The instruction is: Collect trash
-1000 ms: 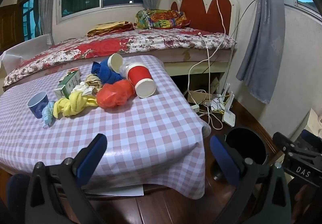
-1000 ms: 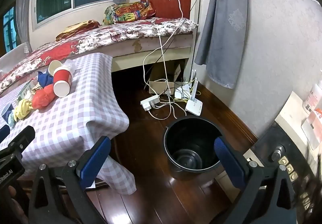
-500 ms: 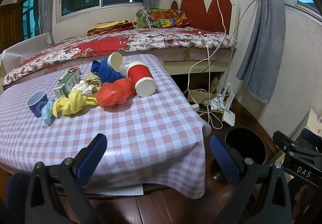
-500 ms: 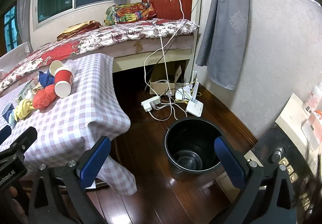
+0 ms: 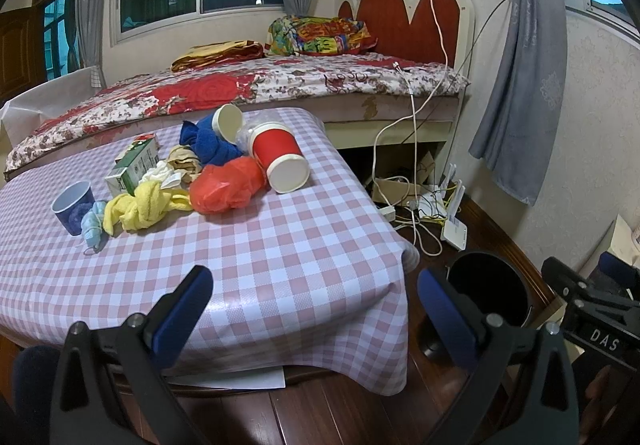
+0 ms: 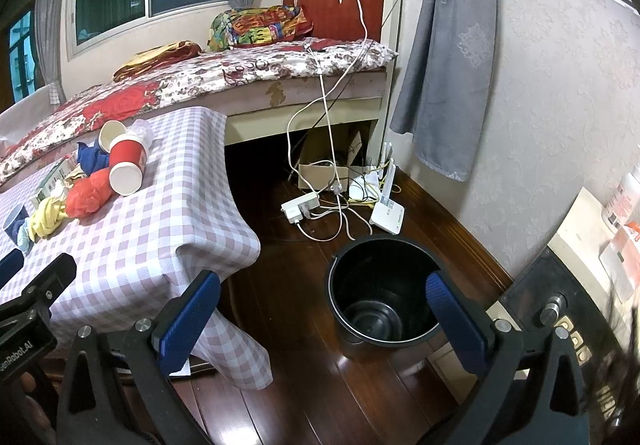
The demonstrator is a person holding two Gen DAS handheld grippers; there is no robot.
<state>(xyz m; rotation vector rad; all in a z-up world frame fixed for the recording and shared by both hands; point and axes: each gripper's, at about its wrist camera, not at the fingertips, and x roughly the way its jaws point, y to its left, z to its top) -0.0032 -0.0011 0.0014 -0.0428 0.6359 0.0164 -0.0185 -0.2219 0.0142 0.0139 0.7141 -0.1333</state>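
Checked table [image 5: 280, 245], trash pile [image 5: 224, 185], black bin [image 6: 380, 297].

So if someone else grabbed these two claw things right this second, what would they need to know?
Left gripper: open, empty, facing the table.
Right gripper: open, empty, above the floor near the black bin.
Trash lies piled on the table: red cup on its side, orange bag, yellow cloth, blue cloth, green carton, blue cup, a second paper cup.
Done: nothing visible; the bin looks empty.
Left: carry every piece into the bin.
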